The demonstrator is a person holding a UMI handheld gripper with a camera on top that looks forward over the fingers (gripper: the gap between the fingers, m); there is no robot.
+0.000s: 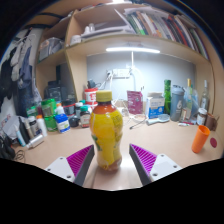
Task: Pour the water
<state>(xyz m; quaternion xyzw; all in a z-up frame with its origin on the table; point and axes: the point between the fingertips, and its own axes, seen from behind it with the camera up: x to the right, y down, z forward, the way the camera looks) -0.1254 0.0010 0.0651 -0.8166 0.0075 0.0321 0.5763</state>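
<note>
the gripper (pixel 113 160) hung with fingers apart as the yellow plastic bottle with a red cap (pixel 106 128) stood ungrasped between them on the wooden desk (pixel 170 145), nothing poured yet.

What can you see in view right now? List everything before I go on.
bottle: one, yellow-orange with red cap, upright on the desk just ahead of the tongs, in line with the gap between them
cup: one, orange, on the desk right of the bottle
desk: one, light wood
clutter: several bottles and containers, mixed colours, along the back of the desk
shelf: one, wooden, books on it, above the desk
tongs: one pair, purple pads, open, empty
</note>
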